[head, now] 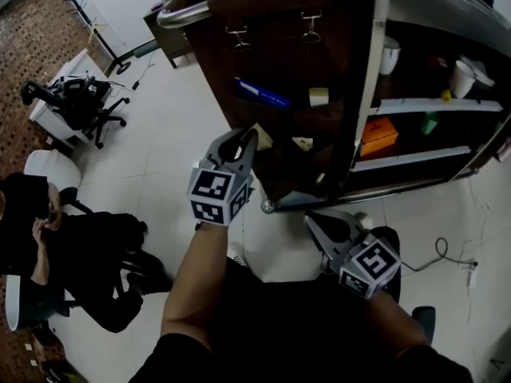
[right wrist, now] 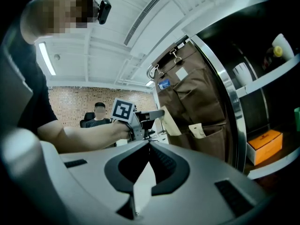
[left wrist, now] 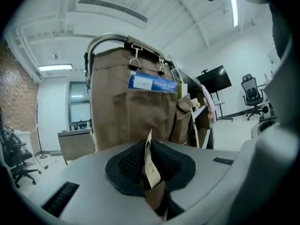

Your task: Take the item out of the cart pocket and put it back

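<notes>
Jaws on the right gripper (right wrist: 149,144): I see them pressed together with nothing between them; this gripper sits nearest me, low by the cart's bottom corner (head: 313,218).
Jaws on the left gripper (left wrist: 147,146): I read them as clamped on a thin tan paper packet (left wrist: 151,165), which stands edge-on between the pads.
Left gripper's place: raised beside the right one, just in front of the lower left part of the brown fabric organizer (head: 279,70) on the cart's end.
Packet's place: in the left grip, near the lower pockets; from the right gripper view (right wrist: 169,123) it looks outside them, though I cannot tell if its far end touches the cloth.
Lower pocket: a pale card (head: 302,143) pokes out of it.
Upper pocket: a blue item (head: 262,92) lies across the top row.
Chrome rail (head: 184,14): the organizer hangs from it on two clips.
Cart shelves: an orange box (head: 379,136) sits on the middle shelf.
Far left floor: a seated person (head: 72,254) in dark clothes.
</notes>
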The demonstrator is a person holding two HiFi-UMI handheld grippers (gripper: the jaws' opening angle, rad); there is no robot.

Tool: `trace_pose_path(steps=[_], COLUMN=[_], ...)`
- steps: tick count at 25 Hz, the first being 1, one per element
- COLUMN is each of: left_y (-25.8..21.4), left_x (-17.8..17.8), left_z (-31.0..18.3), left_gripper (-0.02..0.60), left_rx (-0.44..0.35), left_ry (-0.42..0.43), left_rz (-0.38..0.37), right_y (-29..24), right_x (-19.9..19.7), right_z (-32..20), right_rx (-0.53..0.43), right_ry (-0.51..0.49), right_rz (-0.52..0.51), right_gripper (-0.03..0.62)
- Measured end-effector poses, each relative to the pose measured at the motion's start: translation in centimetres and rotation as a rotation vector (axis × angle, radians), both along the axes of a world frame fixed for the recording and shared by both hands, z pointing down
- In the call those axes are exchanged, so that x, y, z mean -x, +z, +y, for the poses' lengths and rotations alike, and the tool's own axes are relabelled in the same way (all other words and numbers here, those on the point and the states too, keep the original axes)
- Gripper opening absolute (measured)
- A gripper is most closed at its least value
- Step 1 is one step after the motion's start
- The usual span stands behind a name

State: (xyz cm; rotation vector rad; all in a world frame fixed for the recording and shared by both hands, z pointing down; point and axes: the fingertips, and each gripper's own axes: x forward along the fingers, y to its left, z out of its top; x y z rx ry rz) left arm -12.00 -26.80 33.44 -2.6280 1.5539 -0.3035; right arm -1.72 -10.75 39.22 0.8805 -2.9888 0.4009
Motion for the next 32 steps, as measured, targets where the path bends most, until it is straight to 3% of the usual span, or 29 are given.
trace_pose_path(steps=[10,15,19,24,27,32], left_y=[-7.7,-8.6,-7.9,-4.0,-1.3,1.9], left_x=[2.7,2.9,2.0,0.6,-0.2,-0.2], left_z=[7.3,11.7,14.9,17.4,18.4,18.7], left_gripper=[0.034,0.034,0.034,0.034,0.034,0.034], left_rx=[-0.122,-0.149,-0.155,-0.068,-0.025,-0.002], left_ry=[-0.049,-0.056,-0.034,-0.018,-0.005,-0.049], left_rz=[0.115,0.145,0.175,0.220,0.209,0.218], right_y=[-0.4,-0.5,-0.8,-0.8,-0.7,-0.7], right_x=[0.5,0.6,0.6,0.7,0.7,0.7], right_z=[0.3,0.7,1.1,1.6,1.6,1.5], right_rx=[-0.020,-0.025,-0.031,-0.019,-0.020,-0.020], right_ry=[-0.005,-0.015,-0.025,-0.037,-0.036,-0.033], right_rz=[-0.016,-0.011,-0.007,0.006,0.011,0.014], right_gripper=[0.017,0.017,0.017,0.017,0.017,0.017])
